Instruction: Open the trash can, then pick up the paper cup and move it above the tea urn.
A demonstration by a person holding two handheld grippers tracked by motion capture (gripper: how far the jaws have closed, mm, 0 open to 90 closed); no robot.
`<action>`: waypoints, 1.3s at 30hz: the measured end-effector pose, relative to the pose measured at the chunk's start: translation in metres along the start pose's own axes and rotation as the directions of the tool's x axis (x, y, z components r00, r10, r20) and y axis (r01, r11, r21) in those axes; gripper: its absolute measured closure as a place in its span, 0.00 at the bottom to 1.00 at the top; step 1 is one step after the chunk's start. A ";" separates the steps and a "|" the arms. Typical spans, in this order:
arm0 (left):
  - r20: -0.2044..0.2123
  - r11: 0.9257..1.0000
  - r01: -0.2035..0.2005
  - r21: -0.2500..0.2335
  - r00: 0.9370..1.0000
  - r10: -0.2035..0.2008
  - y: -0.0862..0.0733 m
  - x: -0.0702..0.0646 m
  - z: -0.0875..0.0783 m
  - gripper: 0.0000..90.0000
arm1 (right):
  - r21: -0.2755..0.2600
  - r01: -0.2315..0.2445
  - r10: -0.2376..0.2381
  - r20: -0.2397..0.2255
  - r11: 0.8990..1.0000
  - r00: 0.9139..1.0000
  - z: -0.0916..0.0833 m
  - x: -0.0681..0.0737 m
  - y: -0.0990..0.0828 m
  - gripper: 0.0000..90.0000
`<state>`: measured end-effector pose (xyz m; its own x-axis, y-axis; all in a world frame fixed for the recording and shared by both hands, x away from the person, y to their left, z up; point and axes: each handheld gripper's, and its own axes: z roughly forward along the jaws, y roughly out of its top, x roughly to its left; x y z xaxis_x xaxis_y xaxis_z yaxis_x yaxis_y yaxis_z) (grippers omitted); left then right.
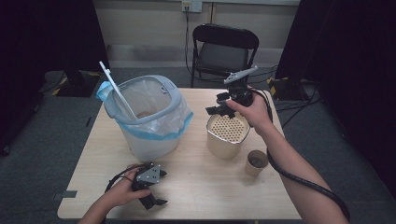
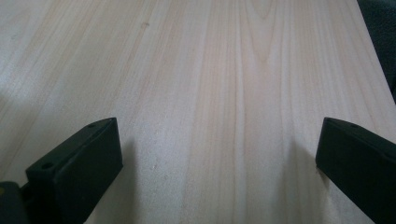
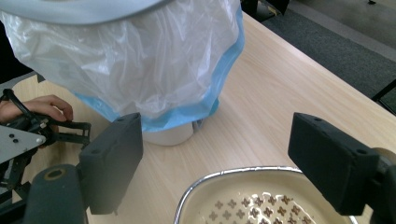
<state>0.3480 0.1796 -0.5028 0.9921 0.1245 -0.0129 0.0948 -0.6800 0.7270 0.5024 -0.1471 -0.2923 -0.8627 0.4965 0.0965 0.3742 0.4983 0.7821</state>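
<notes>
A beige container with a perforated insert stands on the wooden table, right of centre. My right gripper hovers over its far rim, open, with nothing between the jaws. In the right gripper view the metal-edged rim lies just below the open right gripper. A white bin with a blue-edged plastic liner and a raised lid stands left of centre, and its liner hangs close ahead of the jaws. My left gripper rests near the table's front edge, open over bare wood.
A small paper cup stands right of the container, beside my right forearm. A black folding chair sits behind the table. The left hand and its gripper appear beyond the bin's base in the right gripper view.
</notes>
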 end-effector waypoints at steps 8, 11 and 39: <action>0.000 1.000 -0.014 0.011 1.000 0.014 0.000 0.001 -0.001 0.00 | -0.006 -0.014 0.014 -0.005 1.000 1.000 -0.007 0.002 -0.019 0.20; -0.002 1.000 -0.007 0.005 1.000 0.007 0.000 0.000 0.000 0.00 | -0.012 -0.016 0.016 -0.005 1.000 1.000 -0.015 0.004 -0.025 0.20; 0.006 1.000 0.006 0.005 1.000 -0.006 0.000 0.000 0.000 0.00 | -0.054 -0.076 0.078 0.033 0.996 0.996 -0.058 0.002 -0.098 0.16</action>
<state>0.3477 0.1795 -0.5033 0.9921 0.1237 -0.0215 0.1009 -0.6832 0.7232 0.4445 -0.2362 -0.3328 -0.8190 0.5572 0.1370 0.4200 0.4195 0.8048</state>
